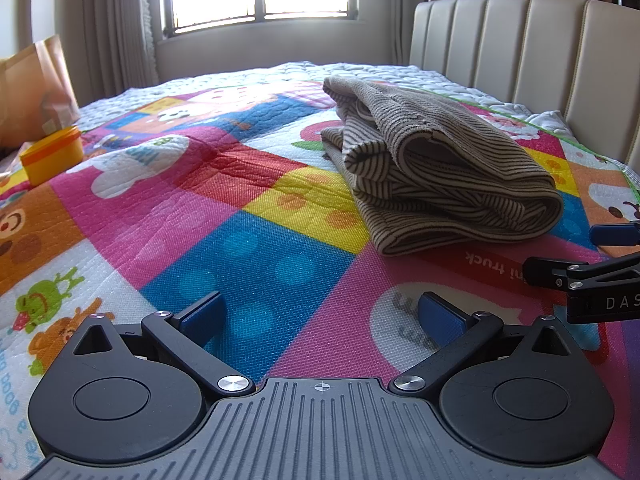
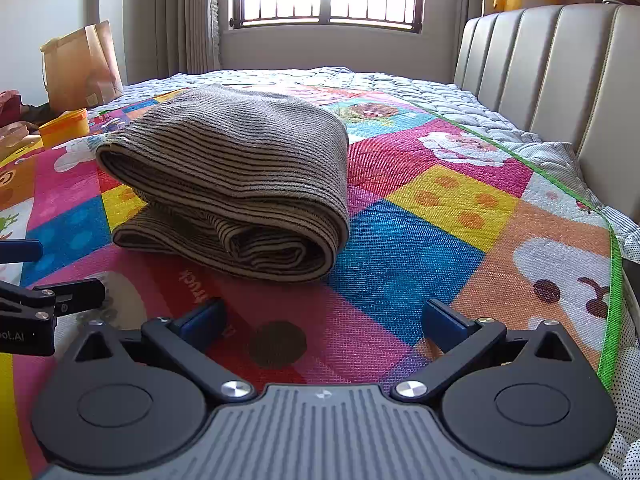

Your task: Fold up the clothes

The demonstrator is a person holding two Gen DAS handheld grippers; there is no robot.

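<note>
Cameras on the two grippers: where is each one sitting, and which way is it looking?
Left wrist: sits low over the colourful mat, facing the window; its open left gripper shows, the folded striped garment ahead-right.
Right wrist: same height, same facing; its open right gripper shows, the garment ahead-left.
Shared: the garment, the mat, the orange tub, and each sees the other gripper at its edge.
</note>
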